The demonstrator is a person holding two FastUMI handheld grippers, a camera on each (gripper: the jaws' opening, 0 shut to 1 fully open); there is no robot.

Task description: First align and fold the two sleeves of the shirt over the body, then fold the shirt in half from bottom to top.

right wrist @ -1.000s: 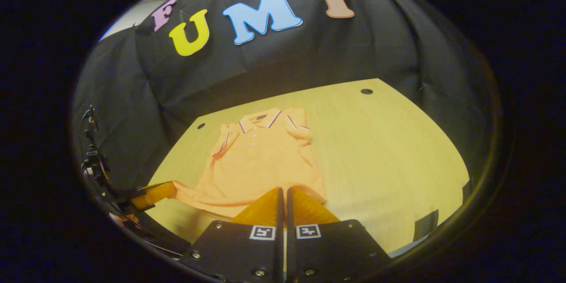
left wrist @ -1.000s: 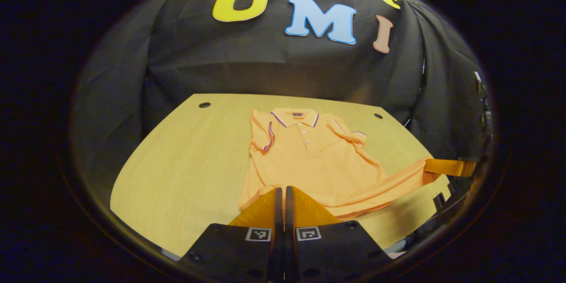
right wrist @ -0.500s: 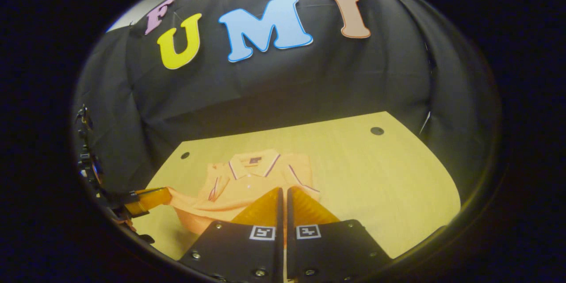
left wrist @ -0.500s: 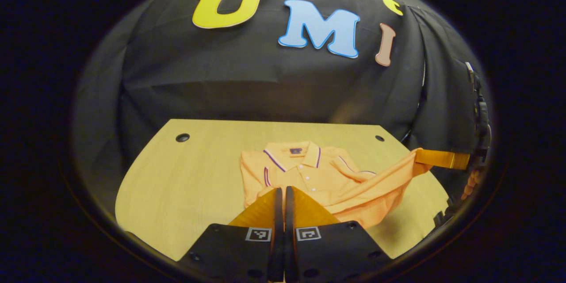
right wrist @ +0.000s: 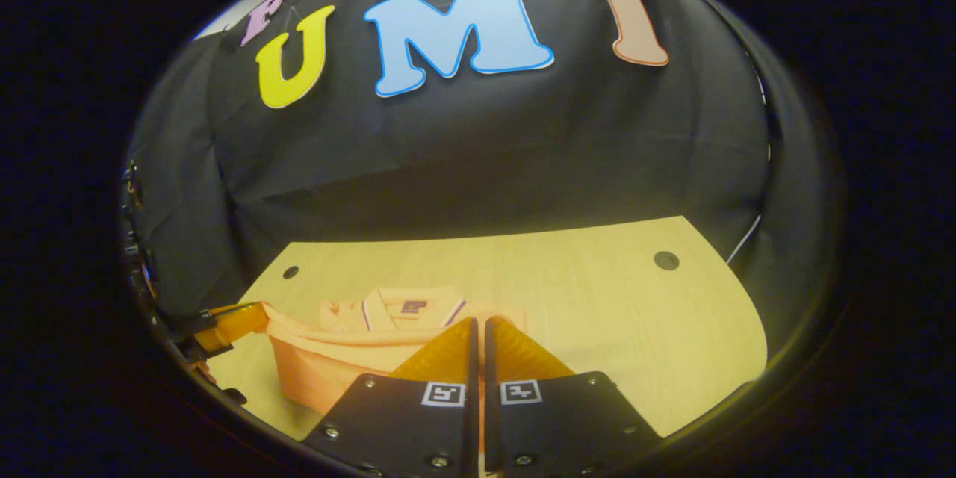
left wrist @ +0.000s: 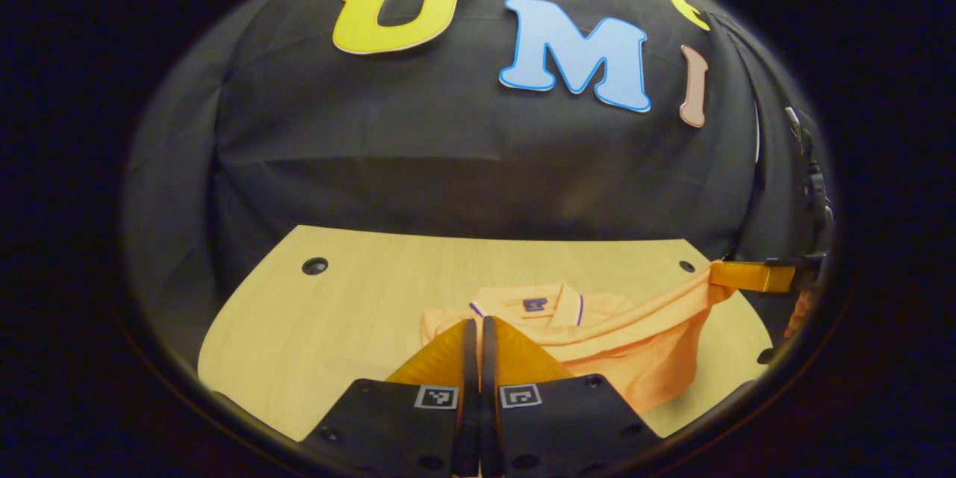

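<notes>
Carrying the shirt's bottom hem up toward its collar

I am clenching my left tongs [left wrist: 478, 336] on one corner of the hem and my right tongs [right wrist: 478, 336] on the other, holding the orange shirt [left wrist: 635, 343] taut between them so the lifted edge is travelling level and the fold should be landing square. The collar [left wrist: 534, 306] is lying flat near the table's [left wrist: 336, 314] far edge, sleeves apparently tucked already; I am judging the final half-fold nearly closed.

Bare table [left wrist: 351, 314] flanks the lifted shirt [left wrist: 635, 347].
</notes>
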